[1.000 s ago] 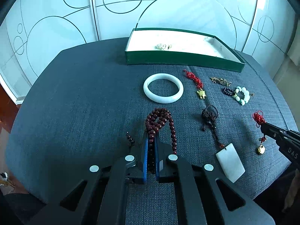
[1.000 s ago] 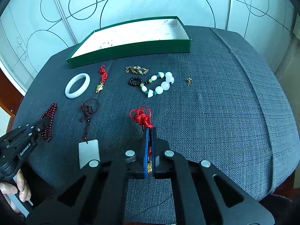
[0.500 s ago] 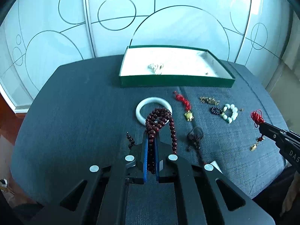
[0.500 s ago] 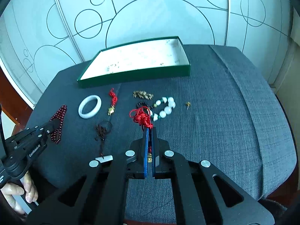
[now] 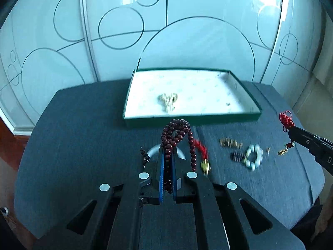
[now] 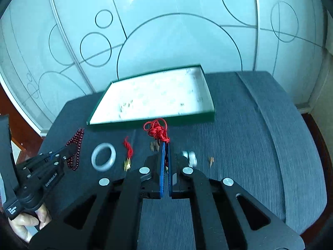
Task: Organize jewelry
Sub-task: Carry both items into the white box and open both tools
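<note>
Left wrist view: left tool (image 5: 168, 156) clamped on one dark bead strand (image 5: 177, 133); right tool (image 5: 291, 130) clamped on one red-cord charm (image 5: 286, 120).

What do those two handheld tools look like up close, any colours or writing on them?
Both are matte black plastic. The left gripper and right gripper each have two flat blue-edged fingers, with round silver bolt heads across the angular, cut-out frame. Seen from the right wrist, the left gripper carries white lettering along its side, too blurred to read fully. No cables or sleeves show.
</note>
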{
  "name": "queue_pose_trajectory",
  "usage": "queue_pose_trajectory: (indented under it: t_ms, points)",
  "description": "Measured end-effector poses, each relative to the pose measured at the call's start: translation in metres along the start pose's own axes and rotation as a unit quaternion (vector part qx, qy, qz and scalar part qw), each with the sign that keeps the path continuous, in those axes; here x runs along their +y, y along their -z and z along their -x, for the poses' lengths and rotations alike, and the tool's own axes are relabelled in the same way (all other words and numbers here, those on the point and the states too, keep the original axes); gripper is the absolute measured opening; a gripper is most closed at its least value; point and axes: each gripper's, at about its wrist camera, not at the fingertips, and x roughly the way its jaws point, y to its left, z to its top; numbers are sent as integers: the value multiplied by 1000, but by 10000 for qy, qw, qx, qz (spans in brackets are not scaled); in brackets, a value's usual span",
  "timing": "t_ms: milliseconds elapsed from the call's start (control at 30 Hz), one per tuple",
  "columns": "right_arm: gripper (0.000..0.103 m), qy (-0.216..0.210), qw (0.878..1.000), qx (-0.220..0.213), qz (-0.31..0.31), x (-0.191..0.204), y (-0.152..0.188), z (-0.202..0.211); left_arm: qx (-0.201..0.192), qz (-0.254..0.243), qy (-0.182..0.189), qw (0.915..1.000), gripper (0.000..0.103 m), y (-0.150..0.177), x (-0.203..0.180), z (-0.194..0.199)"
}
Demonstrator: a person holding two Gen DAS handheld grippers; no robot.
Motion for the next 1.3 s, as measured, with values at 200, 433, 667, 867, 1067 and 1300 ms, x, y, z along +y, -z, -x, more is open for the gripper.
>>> queue_pose_trajectory:
  t_ms: [200, 433, 667, 867, 1067, 1300]
  points:
    - [3, -49, 9996, -275, 30, 3, -52, -14, -201, -54, 21, 9998, 5, -47, -5, -17]
    - [3, -71, 9996, -263, -43, 0, -97, -55, -289, -87, 8, 9995, 5, -96, -10, -61]
    - [3, 188, 9994, 214, -196, -20, -108, -133, 16, -56, -65, 10000, 5, -116, -9, -133]
    - [3, 332, 9965, 681, -363, -36, -103, -191, 461, -86, -175, 9987, 5, -113, -9, -188]
    - [18, 331, 9958, 765, -379, -36, -99, -210, 610, -338, -185, 9974, 13, -117, -18, -206]
    - [33, 272, 9983, 413, -295, -35, -100, -168, 535, -208, -109, 9983, 54, -113, -16, -175]
